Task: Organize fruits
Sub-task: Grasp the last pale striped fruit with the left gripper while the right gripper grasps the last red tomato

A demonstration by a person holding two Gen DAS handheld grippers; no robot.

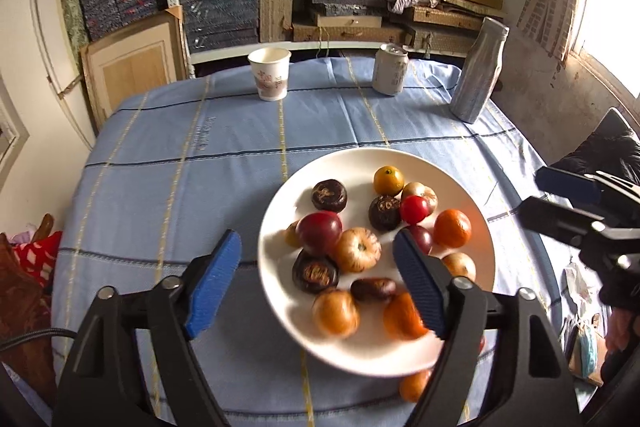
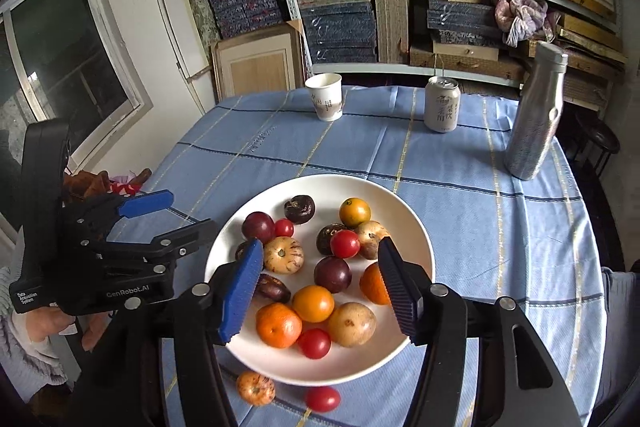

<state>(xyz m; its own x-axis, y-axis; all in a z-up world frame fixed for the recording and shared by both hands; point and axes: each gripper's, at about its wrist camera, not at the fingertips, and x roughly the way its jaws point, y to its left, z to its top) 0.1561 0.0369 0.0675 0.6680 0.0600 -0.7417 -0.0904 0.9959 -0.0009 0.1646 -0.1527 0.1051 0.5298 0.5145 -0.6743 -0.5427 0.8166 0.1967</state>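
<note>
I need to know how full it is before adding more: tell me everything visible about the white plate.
The white plate is round, shallow and glossy, likely ceramic. It sits flat on the blue checked tablecloth near the table's front edge and is crowded with small fruits. No gripper touches it.

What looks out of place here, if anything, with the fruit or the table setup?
Two pieces lie off the white plate on the blue tablecloth, by its near rim: a small striped orange fruit and a red cherry tomato. The other fruit all sits on the plate. The cup, can and bottle stand upright.
</note>
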